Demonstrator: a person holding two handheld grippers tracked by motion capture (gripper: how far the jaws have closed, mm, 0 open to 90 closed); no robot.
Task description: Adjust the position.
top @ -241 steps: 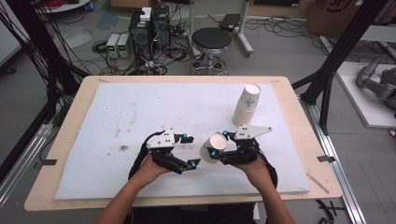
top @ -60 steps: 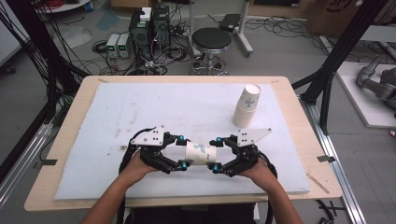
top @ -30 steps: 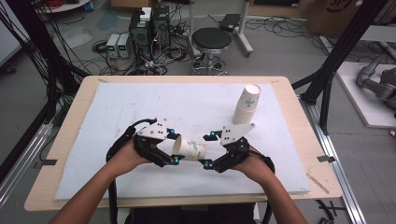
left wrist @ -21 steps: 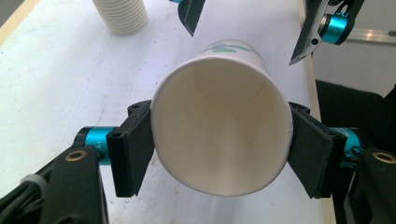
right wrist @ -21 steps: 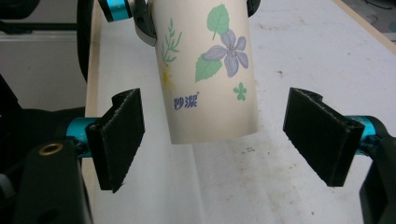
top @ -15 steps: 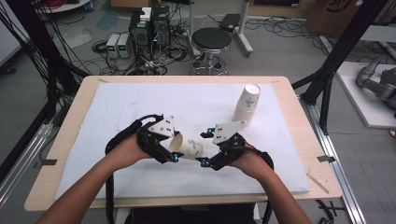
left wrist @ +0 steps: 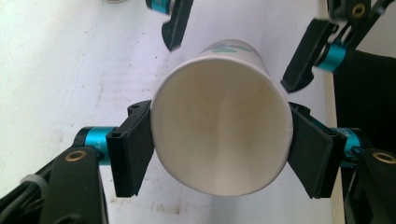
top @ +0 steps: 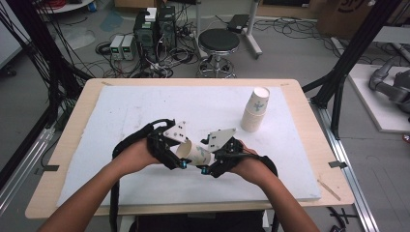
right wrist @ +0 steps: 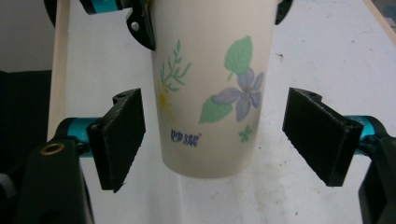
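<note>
A paper cup (top: 194, 153) printed with leaves and a purple flower lies on its side in the air just above the near middle of the white mat (top: 121, 111), its open mouth turned to the left and its base to the right. The left gripper (left wrist: 219, 151) clamps it at the rim: in the left gripper view both black pads press against opposite sides of the mouth, and the empty inside of the cup faces the camera. The right gripper (right wrist: 212, 140) sits at the base end with its jaws spread apart; in the right gripper view each pad stands off the cup wall with a clear gap, though the jaws have just been closing a little around it. A hand (top: 138, 157) grips each tool from the near edge. Far right on the mat stands a stack of paper cups (top: 255, 109), upright and well apart from the held one. The mat covers a wooden table (top: 309, 121).
</note>
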